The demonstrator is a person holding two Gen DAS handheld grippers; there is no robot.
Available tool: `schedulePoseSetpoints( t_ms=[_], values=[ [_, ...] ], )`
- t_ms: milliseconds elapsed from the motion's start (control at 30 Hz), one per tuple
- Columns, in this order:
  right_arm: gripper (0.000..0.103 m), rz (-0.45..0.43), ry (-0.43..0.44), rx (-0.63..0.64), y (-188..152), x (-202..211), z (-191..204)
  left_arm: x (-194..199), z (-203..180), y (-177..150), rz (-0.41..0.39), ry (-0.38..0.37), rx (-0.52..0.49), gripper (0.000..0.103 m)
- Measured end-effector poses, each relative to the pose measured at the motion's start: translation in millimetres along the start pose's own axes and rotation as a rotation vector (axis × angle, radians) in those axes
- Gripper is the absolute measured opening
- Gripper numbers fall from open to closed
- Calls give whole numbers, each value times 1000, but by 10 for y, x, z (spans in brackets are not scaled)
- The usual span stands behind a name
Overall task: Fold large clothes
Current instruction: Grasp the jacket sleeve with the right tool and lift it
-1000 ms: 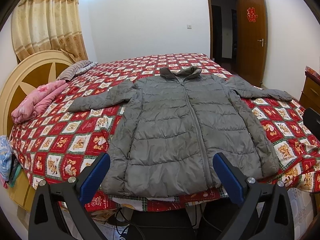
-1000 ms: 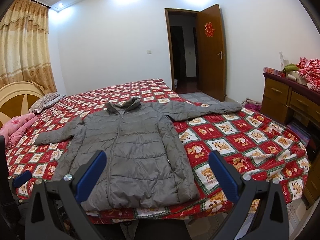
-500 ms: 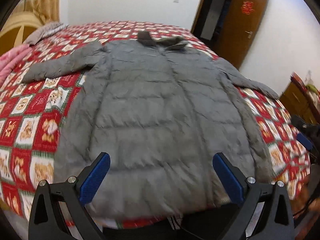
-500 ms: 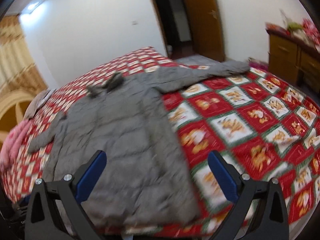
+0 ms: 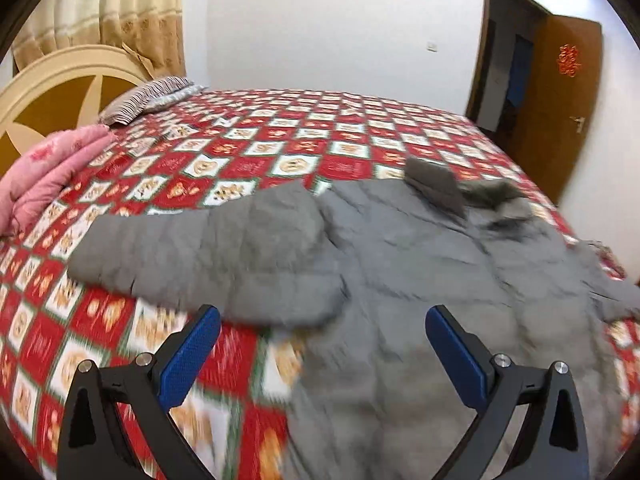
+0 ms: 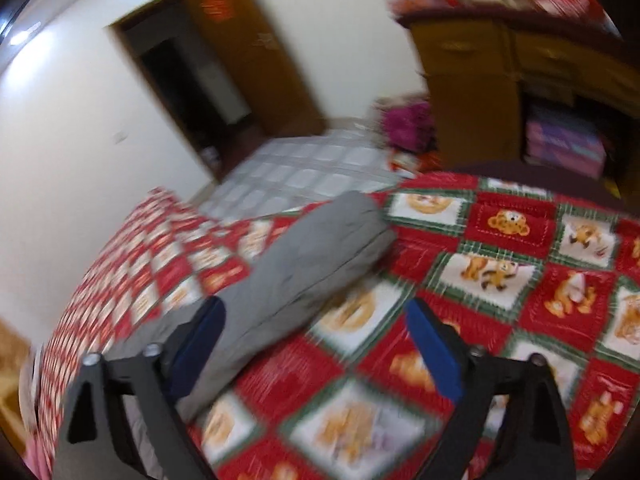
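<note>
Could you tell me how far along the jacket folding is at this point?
Done: the grey jacket lies spread flat on the bed quilt. In hand: nothing; left gripper and right gripper are open, each near a sleeve. Left: every fold.

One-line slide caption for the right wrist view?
Open right hand-held gripper nearing the grey jacket sleeve on the bed.

We see the grey quilted puffer jacket (image 5: 420,280) lying on the red patchwork bedspread (image 5: 280,152), the folded pink quilt (image 5: 52,168) to its left, near the headboard.
</note>
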State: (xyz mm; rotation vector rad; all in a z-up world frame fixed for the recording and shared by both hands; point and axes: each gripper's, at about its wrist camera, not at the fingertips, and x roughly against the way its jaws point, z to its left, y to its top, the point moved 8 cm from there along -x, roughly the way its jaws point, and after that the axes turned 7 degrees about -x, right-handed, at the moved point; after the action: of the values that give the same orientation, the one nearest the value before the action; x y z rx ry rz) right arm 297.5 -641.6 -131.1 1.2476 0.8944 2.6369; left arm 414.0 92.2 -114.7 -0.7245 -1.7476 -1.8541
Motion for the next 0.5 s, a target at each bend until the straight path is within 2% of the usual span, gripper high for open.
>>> schedulePoseSetpoints(
  t_ms=[67,133,300,400,433,467,500],
  values=[
    [82,44,-53,-95,39,-366,-154,-272,15,-10,14,17,-1,102],
    [81,42,-78,-158,50,-541,-238,-477,19,-47,26,6,-1,102],
    [81,29,-97,-227,95,-800,-290,-736,8,-276,27,-1,0,102],
    [75,3,-121,-212,136,-869,-307,-858,75,-375,84,-48,64,102],
    [64,3,-139,-182,139,-883,-300,-853,102,-385,83,-53,86,102],
    [45,-1,-147,-164,147,-897,-327,-859,105,-392,87,-61,103,102],
    [36,10,-150,-146,145,-918,-345,-886,129,-412,99,-79,131,102]
  ],
)
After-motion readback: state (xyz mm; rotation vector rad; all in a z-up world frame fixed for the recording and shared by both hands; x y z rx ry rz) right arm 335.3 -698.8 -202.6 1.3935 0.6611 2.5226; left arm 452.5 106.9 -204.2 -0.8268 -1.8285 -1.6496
